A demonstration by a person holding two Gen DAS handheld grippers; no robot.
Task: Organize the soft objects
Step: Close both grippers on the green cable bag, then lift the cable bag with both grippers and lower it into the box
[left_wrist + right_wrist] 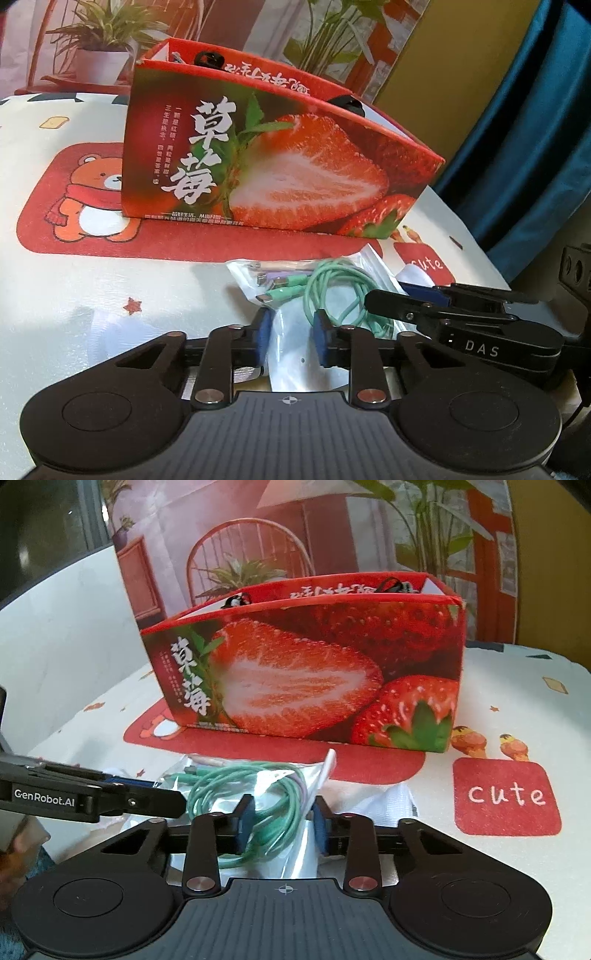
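Observation:
A clear plastic bag (295, 354) with a coiled green cable (332, 291) and several small connectors lies on the table in front of a red strawberry box (280, 162). My left gripper (291, 336) is part open, its blue pads either side of the bag's near end. My right gripper (282, 823) is part open around the same bag (291, 849) and the green cable (255, 786); I cannot tell if either gripper pinches the bag. Each gripper shows in the other's view: the right (384, 301), the left (173, 801). The box (314, 672) holds dark items.
The table (74, 288) has a white cloth with a red bear mat (74, 206) and a red "cute" patch (506, 797). A printed backdrop stands behind the box. A blue curtain (535, 129) hangs at the right. White cloth (388, 801) lies beside the bag.

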